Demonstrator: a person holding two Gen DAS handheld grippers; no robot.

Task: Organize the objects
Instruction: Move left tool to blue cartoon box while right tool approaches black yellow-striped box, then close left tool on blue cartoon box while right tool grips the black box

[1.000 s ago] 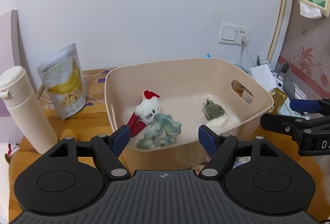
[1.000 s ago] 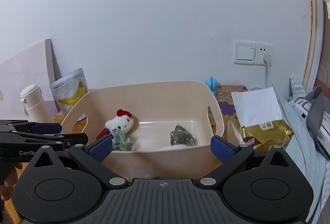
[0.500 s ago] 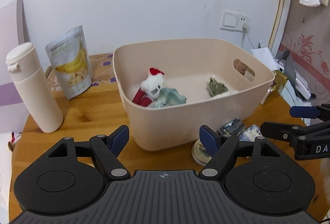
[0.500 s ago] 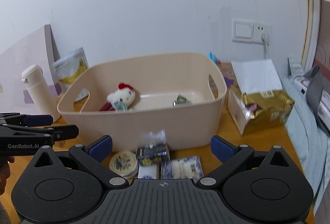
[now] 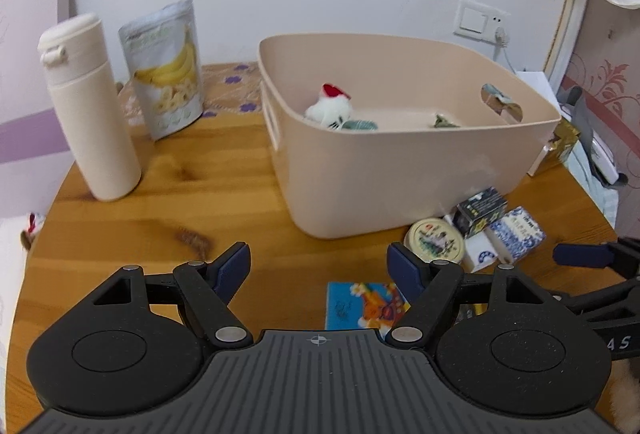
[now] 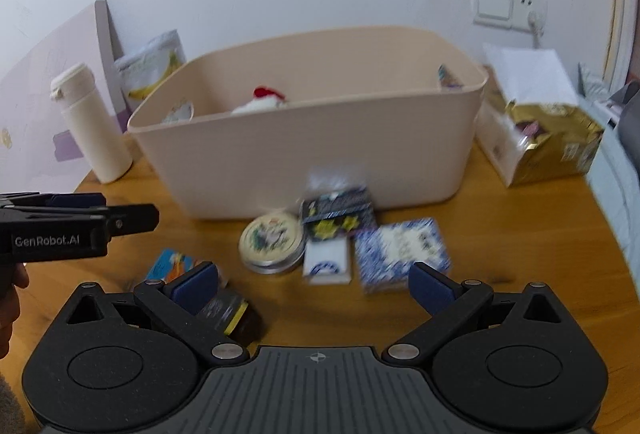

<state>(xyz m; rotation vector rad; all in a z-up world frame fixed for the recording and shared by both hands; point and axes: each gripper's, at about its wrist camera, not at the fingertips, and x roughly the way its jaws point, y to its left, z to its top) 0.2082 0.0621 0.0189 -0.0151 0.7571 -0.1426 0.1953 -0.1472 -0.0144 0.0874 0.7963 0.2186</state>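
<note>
Left wrist view gives you a wooden table [image 5: 132,218] seen from just above. At ten o'clock a cream bottle [image 5: 90,110] stands upright, its long axis vertical, and just right of it a banana-chip pouch [image 5: 168,70] stands upright too, printed face toward you. At twelve to one o'clock sits the beige bin [image 5: 400,170], its long axis running left to right; inside it lie a white plush toy [image 5: 330,108] with a red bow, a green cloth beside it, and a small green packet [image 5: 442,120] further right. Just in front of the bin's near wall, at two o'clock, you have a round tin [image 5: 435,239] lying flat, a dark box [image 5: 480,208], a white box [image 5: 484,254] and a blue patterned box [image 5: 518,232] packed close together. A colourful card [image 5: 362,304] lies flat at five o'clock, partly under your right finger. Your left gripper [image 5: 319,266] stands wide with nothing between its pads.

Right wrist view shows the same cluster dead ahead, the tin [image 6: 272,243] at eleven o'clock and the patterned box [image 6: 402,252] at one, its long axis slightly tilted. A dark item with a yellow edge [image 6: 230,314] lies behind your left finger. Your right gripper [image 6: 314,284] is wide and holds nothing.
</note>
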